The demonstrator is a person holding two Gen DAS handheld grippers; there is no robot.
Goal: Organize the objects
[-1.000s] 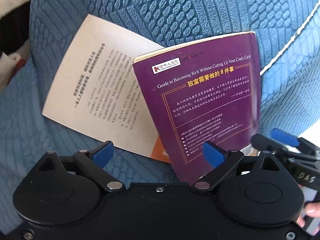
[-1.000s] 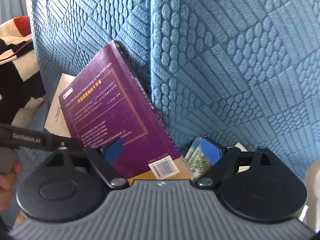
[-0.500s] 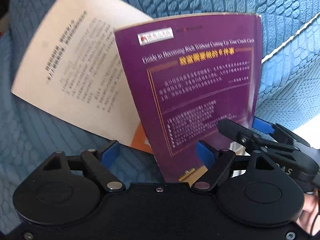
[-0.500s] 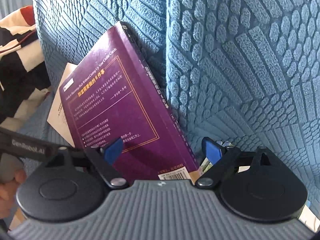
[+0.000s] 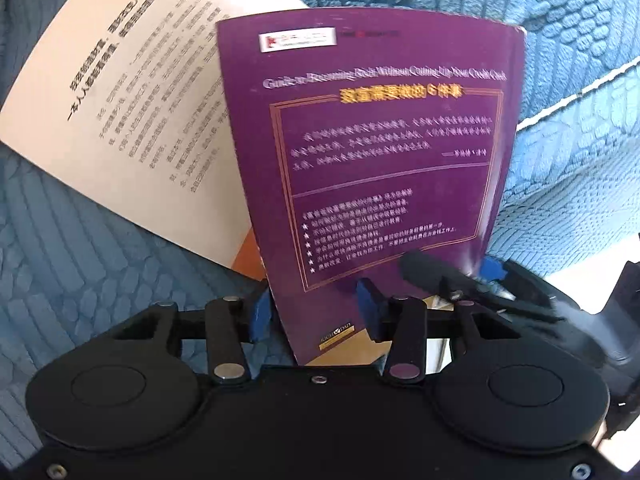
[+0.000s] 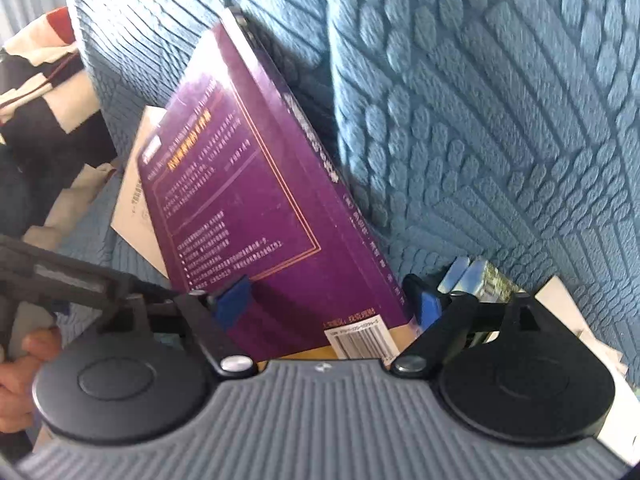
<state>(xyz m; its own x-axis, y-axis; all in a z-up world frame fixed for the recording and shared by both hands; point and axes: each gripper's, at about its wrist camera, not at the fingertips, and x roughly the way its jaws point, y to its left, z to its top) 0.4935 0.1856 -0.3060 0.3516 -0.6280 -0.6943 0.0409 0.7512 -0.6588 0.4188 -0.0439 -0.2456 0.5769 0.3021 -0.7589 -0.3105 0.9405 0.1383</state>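
A purple paperback [image 5: 380,152] leans upright against the blue sofa back, its spine [image 6: 320,168] toward the cushion. Beneath and to its left a cream book [image 5: 120,92] lies flat on the seat. My left gripper [image 5: 312,312] straddles the purple book's lower left corner. Its jaws are closing, one blue pad [image 5: 256,312] at the page edge and the other over the cover, with a gap still showing. My right gripper [image 6: 328,304] straddles the lower spine end by the barcode [image 6: 360,340]. It is closing slightly and its pads stand off the book.
The textured blue sofa cushion [image 6: 500,120] rises right behind the book. Small picture books [image 6: 480,276] and white papers [image 6: 568,308] lie at the right. A black and cream striped cloth [image 6: 40,100] sits at the far left. A hand [image 6: 16,364] holds the left gripper.
Both grippers have come down and closer to the purple book, which now fills more of each view. The left jaws have narrowed a lot around its lower corner; the right jaws only slightly.
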